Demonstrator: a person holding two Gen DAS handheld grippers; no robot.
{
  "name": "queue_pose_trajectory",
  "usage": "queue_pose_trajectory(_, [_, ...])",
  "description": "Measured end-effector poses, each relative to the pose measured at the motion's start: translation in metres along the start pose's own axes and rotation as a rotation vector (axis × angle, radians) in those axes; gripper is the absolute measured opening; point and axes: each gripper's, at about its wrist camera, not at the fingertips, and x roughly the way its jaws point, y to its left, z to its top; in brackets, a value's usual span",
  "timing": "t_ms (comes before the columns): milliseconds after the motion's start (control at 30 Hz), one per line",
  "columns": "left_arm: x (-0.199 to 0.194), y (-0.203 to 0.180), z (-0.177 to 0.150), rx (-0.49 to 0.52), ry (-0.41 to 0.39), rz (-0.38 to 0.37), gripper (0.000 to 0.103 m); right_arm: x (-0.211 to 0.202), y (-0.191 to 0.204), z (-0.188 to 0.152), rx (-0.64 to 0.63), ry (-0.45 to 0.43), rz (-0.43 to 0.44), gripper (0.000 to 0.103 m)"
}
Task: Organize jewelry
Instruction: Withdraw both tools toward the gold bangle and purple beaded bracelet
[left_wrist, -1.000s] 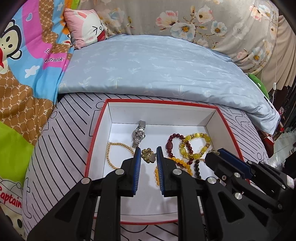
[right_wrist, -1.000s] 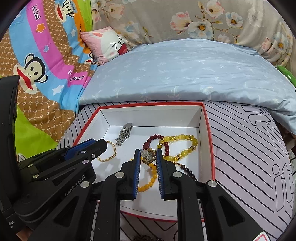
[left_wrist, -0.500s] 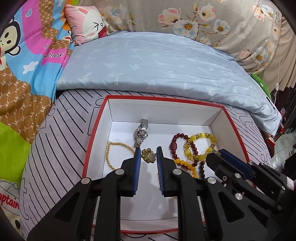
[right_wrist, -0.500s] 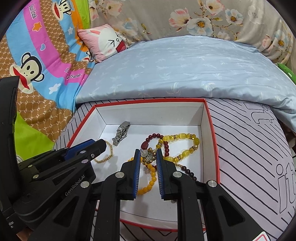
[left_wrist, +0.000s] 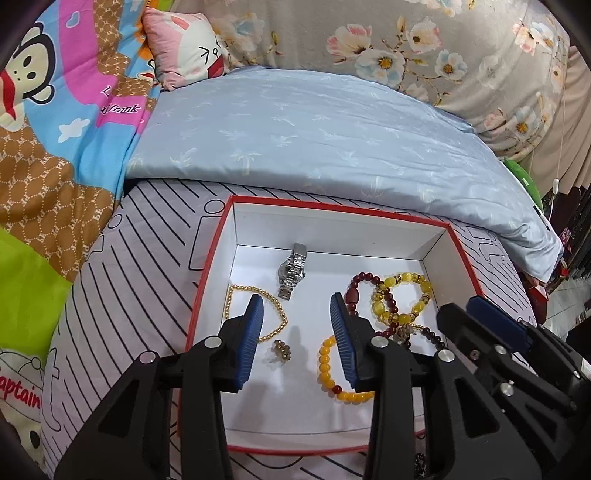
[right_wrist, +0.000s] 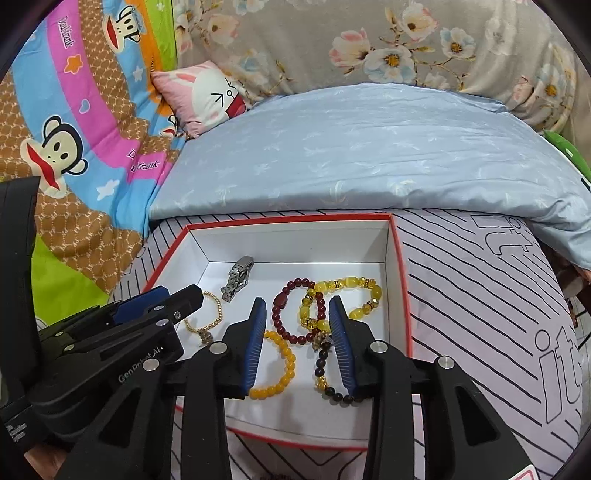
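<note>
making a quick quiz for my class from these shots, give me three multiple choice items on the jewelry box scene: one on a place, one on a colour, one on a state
1. Where does the silver watch lie?
A. in the red-rimmed box
B. on the blue quilt
C. on the pink pillow

2. What colour is the plain bead bracelet nearest the camera in the left wrist view?
A. green
B. orange-yellow
C. white

3. What is the left gripper doing?
A. clamping the watch
B. gripping the box rim
C. open, holding nothing

Answers: 1 A, the watch rests on the white floor of the box. 2 B, its beads are orange-yellow. 3 C, the fingers stand apart and the small earring lies loose below them.
</note>
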Motion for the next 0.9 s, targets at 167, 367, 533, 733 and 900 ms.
queue_pose_trajectory(167, [-0.017,0.000,-0.011,-0.003,-0.015,-0.001,0.043,-0.021,0.002,-0.014,-0.008,-0.015,-0.003,0.040])
queue_pose_trajectory(367, [-0.040,-0.003,-0.031,0.005,-0.022,-0.002,0.044,-0.041,-0.002,-0.035,0.005,-0.006,0.010,0.040])
queue_pose_trajectory(533, [-0.055,-0.003,-0.050,0.001,-0.012,-0.008,0.045,-0.058,-0.008,-0.058,0.017,0.009,0.005,0.040])
queue_pose_trajectory(733, [-0.069,-0.002,-0.078,-0.009,0.015,-0.012,0.045,-0.073,-0.012,-0.086,0.026,0.038,-0.009,0.040])
queue_pose_trajectory(900, [-0.076,-0.002,-0.097,-0.004,0.034,-0.010,0.045,-0.079,-0.013,-0.108,0.028,0.067,-0.016,0.040])
